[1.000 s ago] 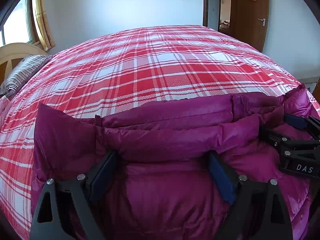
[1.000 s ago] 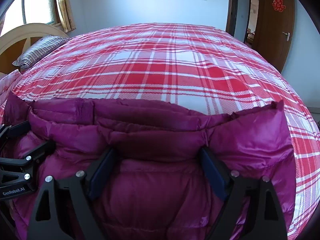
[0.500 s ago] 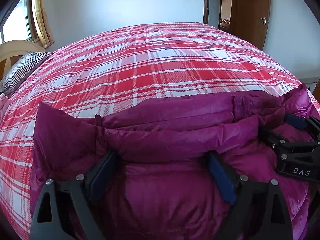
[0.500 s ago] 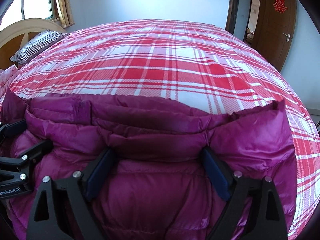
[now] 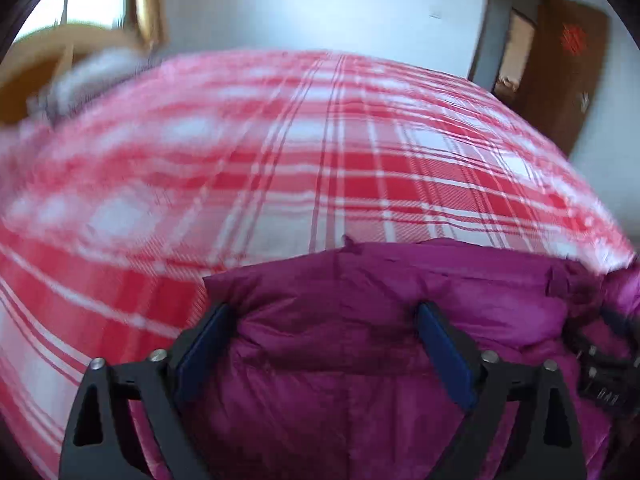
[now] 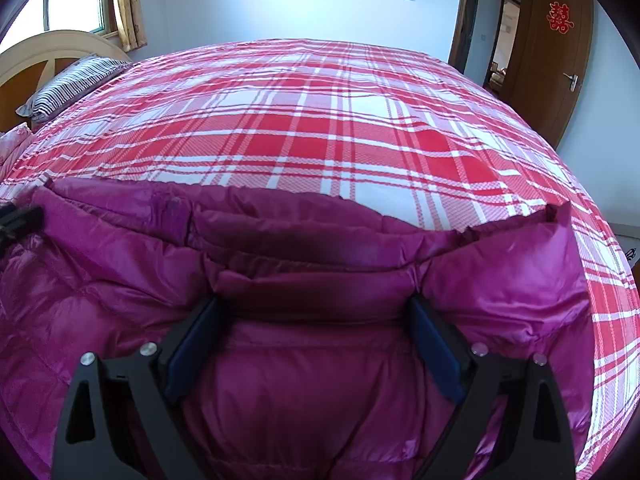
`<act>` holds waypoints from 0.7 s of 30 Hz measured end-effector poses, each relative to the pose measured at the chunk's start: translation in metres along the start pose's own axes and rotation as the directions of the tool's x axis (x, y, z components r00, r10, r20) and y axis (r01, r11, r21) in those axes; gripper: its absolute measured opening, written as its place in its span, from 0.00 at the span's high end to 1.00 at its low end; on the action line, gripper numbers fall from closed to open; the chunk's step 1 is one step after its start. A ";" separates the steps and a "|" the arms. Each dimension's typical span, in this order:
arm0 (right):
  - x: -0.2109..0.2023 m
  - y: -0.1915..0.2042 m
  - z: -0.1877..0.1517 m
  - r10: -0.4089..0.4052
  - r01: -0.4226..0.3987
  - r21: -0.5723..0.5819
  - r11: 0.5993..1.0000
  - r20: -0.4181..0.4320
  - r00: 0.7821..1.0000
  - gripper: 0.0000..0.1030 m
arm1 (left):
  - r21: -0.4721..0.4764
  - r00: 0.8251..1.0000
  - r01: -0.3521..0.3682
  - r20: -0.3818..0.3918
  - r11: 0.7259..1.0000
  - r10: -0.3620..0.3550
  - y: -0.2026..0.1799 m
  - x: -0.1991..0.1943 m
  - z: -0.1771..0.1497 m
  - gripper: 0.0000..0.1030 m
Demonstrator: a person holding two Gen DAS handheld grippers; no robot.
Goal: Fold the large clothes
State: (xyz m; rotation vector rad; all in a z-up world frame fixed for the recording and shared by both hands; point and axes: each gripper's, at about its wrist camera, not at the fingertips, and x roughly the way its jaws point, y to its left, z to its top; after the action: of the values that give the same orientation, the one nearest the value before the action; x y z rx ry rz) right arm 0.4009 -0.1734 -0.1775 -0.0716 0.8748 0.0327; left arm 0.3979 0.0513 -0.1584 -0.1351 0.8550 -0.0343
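While its jaws are opening, the left gripper has a thick roll of the magenta down jacket between its blue pads; the fabric reaches both pads, yet whether they press on it I cannot tell in this blurred view. The right gripper is opening too, and a padded fold of the same jacket fills the gap from one pad to the other; the quilted cloth bulges around both fingers, so a grip or a mere touch cannot be separated.

Beyond the fingers, the jacket lies bunched along the near edge of the bed, its far border a rumpled ridge across both views. At the right edge of the left wrist view the other gripper sits on the jacket; in the right wrist view a dark piece of the left one shows at the far left.

Past the jacket spreads the red and white plaid bedspread, flat and smooth. A striped pillow rests by the curved headboard at the upper left, under a window with a yellow curtain. On the right stands a brown door bearing a red paper ornament.
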 end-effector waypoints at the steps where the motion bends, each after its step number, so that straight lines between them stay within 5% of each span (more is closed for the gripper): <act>1: 0.000 0.000 0.000 0.000 0.000 0.000 1.000 0.000 1.000 0.08 | -0.026 1.000 0.010 -0.009 1.000 -0.011 0.003 0.003 0.000 0.01; 21: -0.001 -0.001 0.003 0.005 -0.005 0.000 1.000 -0.002 1.000 0.08 | -0.021 1.000 -0.004 -0.022 1.000 0.004 0.003 0.017 -0.003 0.01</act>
State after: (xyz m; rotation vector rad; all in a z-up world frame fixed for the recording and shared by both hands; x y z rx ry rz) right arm 0.4023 -0.1739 -0.1750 -0.0696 0.8769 0.0372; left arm 0.4064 0.0522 -0.1732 -0.1533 0.8777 -0.0230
